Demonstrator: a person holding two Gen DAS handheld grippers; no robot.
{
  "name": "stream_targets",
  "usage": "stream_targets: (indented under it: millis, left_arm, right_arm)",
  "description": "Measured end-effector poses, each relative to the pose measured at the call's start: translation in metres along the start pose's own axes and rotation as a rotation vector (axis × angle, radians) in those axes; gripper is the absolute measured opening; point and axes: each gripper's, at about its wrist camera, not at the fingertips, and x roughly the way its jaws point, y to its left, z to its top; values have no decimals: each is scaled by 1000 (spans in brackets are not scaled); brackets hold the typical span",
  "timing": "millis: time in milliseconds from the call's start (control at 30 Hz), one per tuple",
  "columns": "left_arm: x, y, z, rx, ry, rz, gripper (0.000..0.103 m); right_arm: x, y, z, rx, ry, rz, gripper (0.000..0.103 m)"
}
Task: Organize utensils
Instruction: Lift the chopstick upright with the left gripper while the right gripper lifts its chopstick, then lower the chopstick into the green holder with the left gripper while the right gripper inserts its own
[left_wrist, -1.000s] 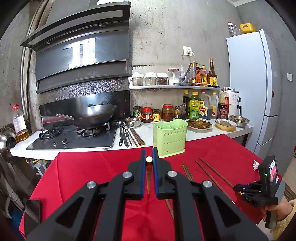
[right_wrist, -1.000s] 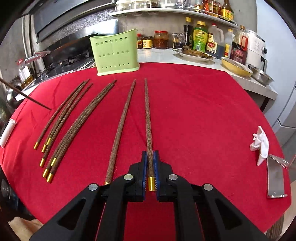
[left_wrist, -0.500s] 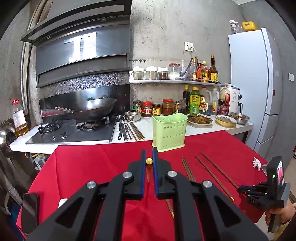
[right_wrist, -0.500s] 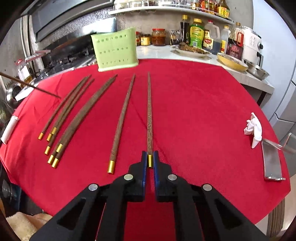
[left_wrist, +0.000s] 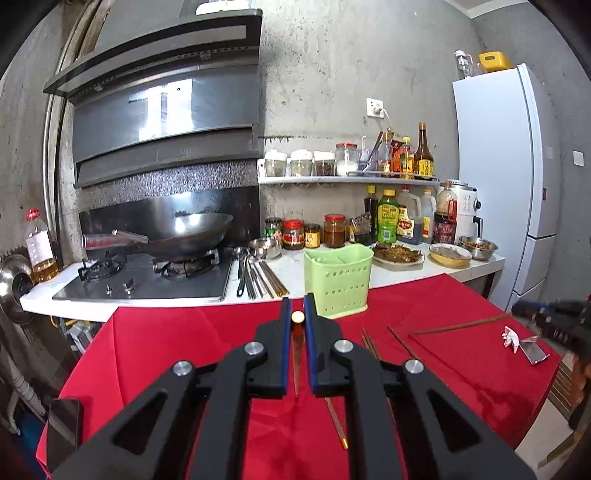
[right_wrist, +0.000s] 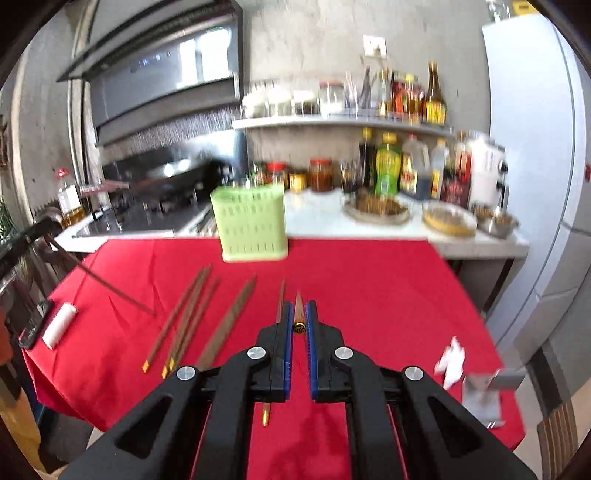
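My left gripper (left_wrist: 297, 303) is shut on a dark wooden chopstick whose gold cap (left_wrist: 297, 316) shows between the pads, held above the red tablecloth (left_wrist: 155, 339). The green perforated utensil holder (left_wrist: 338, 280) stands just beyond it at the cloth's far edge. My right gripper (right_wrist: 300, 307) is shut on another chopstick (right_wrist: 298, 308), lifted off the cloth and pointing toward the holder (right_wrist: 251, 225). Several chopsticks (right_wrist: 184, 317) lie on the cloth to its left. The left wrist view catches the right gripper (left_wrist: 554, 321) at far right, its chopstick (left_wrist: 461, 326) in the air.
Behind the table runs a white counter (left_wrist: 295, 273) with a gas stove, a wok (left_wrist: 188, 236), loose cutlery, jars, bottles and dishes of food. A fridge (left_wrist: 498, 177) stands at right. A crumpled tissue (right_wrist: 450, 362) and a metal piece (right_wrist: 480, 398) lie at the cloth's right, a phone (right_wrist: 33, 328) at its left.
The right gripper closed on the rightmost chopstick and lifted it off the cloth, tilting up toward the holder. The left gripper kept its chopstick and barely moved.
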Motion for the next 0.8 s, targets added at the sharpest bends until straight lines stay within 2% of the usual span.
stream_targets:
  millis: [167, 433, 667, 800]
  left_arm:
    - [3, 1, 8, 1, -26, 3, 7]
    - [15, 15, 14, -27, -38, 25, 7]
    - [24, 12, 16, -12, -37, 55, 7]
    - [35, 13, 10, -22, 21, 40, 7]
  right_arm:
    - [-10, 0, 35, -18, -66, -20, 7]
    - [6, 0, 78, -35, -54, -13, 7]
    - [23, 0, 83, -54, -66, -35, 8]
    - [38, 2, 72, -67, -34, -25, 8]
